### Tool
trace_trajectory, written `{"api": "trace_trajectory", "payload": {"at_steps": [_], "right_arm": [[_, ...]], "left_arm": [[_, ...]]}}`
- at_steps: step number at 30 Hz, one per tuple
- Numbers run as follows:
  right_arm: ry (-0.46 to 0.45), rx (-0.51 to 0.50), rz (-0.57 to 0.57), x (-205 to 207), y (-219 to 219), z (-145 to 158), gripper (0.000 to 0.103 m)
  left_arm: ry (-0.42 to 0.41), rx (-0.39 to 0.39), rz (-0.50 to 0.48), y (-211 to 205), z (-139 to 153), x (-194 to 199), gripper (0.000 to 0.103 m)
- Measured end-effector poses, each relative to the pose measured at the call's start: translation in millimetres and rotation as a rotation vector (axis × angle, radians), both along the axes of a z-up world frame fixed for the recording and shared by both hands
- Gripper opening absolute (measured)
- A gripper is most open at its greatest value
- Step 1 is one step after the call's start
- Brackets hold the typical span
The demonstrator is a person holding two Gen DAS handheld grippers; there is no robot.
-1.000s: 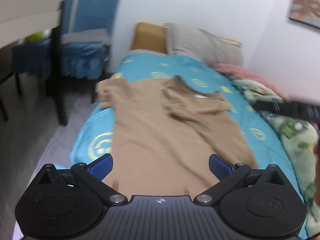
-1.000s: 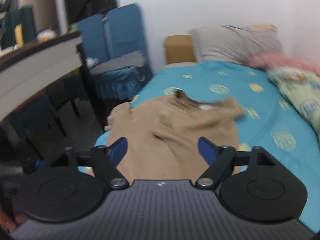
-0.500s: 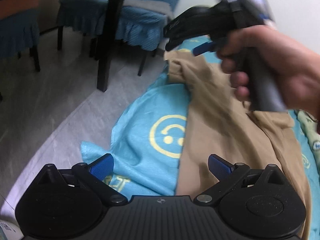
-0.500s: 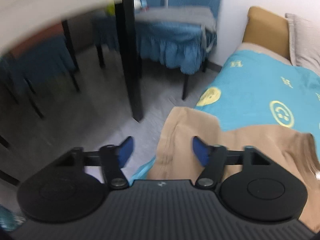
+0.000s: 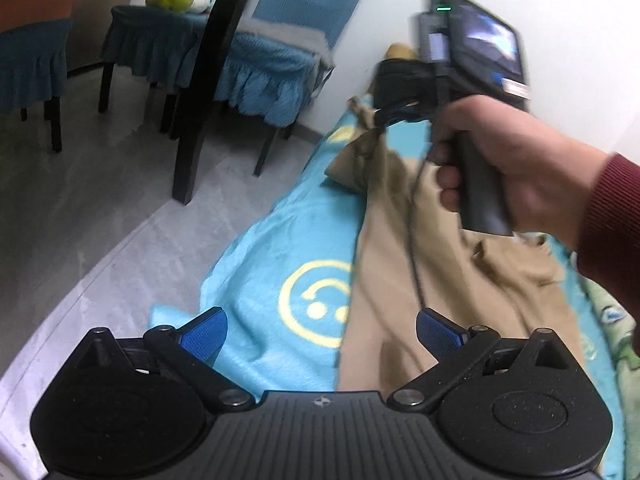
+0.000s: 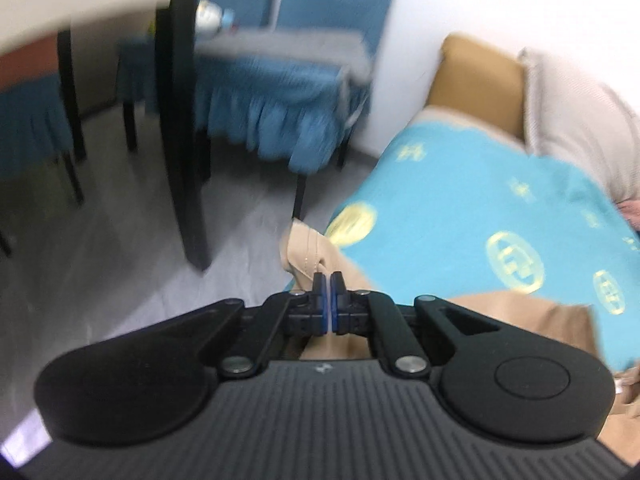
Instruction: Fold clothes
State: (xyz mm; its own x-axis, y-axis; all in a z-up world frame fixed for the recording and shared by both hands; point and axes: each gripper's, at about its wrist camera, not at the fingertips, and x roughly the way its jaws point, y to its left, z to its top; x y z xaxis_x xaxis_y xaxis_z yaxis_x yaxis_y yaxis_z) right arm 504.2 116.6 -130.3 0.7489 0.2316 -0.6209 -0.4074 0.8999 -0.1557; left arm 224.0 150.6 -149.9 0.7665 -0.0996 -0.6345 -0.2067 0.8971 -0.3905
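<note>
Two grippers are working on one tan garment (image 5: 404, 288), and you are seeing it lying lengthwise along the turquoise blanket (image 5: 272, 264) on the bed, its long axis running away from you toward the headboard (image 6: 476, 80) and pillow (image 6: 576, 120), its near-side edge following the side of the bed by the floor. Your right gripper (image 6: 328, 300) is reaching farther up that edge, and its jaws are pressing together on a bunched sleeve or corner of the cloth near the far end, by the chair (image 5: 264, 64); the fabric is gathering into a peak at its tips. Your left gripper (image 5: 320, 332) is hanging with its jaws spread wide and nothing between them, low over the near stretch, where the garment's edge is lying just ahead and toward the right finger. Judging from this, the left hand is the nearer one to the hem, so the coming pinch is depending on shifting it slightly rightward onto the cloth.
</note>
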Motion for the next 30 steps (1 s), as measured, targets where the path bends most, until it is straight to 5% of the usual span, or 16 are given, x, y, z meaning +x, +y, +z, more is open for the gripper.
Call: {"api": "trace_trajectory", "payload": {"at_steps": [3,7,9,11,16,22,23,25,26,30], "right_arm": [[-0.090,0.068,-0.037,-17,-38,43,0.004],[-0.200,0.175,-0.155,-38,-113,92,0.004],[-0.263,0.235,-0.258,-47,-161,104,0.003],[-0.249,0.286,-0.378,-46,-211,98,0.003],[-0.074,0.313,-0.548,-41,-294,40,0.003],[0.026,0.388,-0.356,-62,-269,11,0.007],[0.056,0.404,-0.312,-65,-259,10,0.011],[0.117,0.468,-0.250,-66,-239,4,0.048],[0.147,0.500,-0.219,-67,-229,1,0.077],[0.188,0.583,-0.227,-59,-202,-13,0.081]], "left_arm": [[-0.068,-0.051,-0.010,-1,10,-10,0.102],[-0.145,-0.241,-0.093,2,17,-17,0.102],[-0.180,-0.356,-0.158,1,17,-19,0.102],[-0.198,-0.393,-0.240,-7,18,-19,0.103],[-0.188,-0.273,-0.303,-35,18,-20,0.103],[-0.144,-0.178,-0.282,-41,11,-13,0.103],[-0.140,-0.182,-0.275,-38,10,-14,0.103],[-0.133,-0.190,-0.263,-35,9,-15,0.103],[-0.130,-0.192,-0.259,-33,8,-14,0.103],[-0.127,-0.194,-0.249,-30,8,-12,0.103]]}}
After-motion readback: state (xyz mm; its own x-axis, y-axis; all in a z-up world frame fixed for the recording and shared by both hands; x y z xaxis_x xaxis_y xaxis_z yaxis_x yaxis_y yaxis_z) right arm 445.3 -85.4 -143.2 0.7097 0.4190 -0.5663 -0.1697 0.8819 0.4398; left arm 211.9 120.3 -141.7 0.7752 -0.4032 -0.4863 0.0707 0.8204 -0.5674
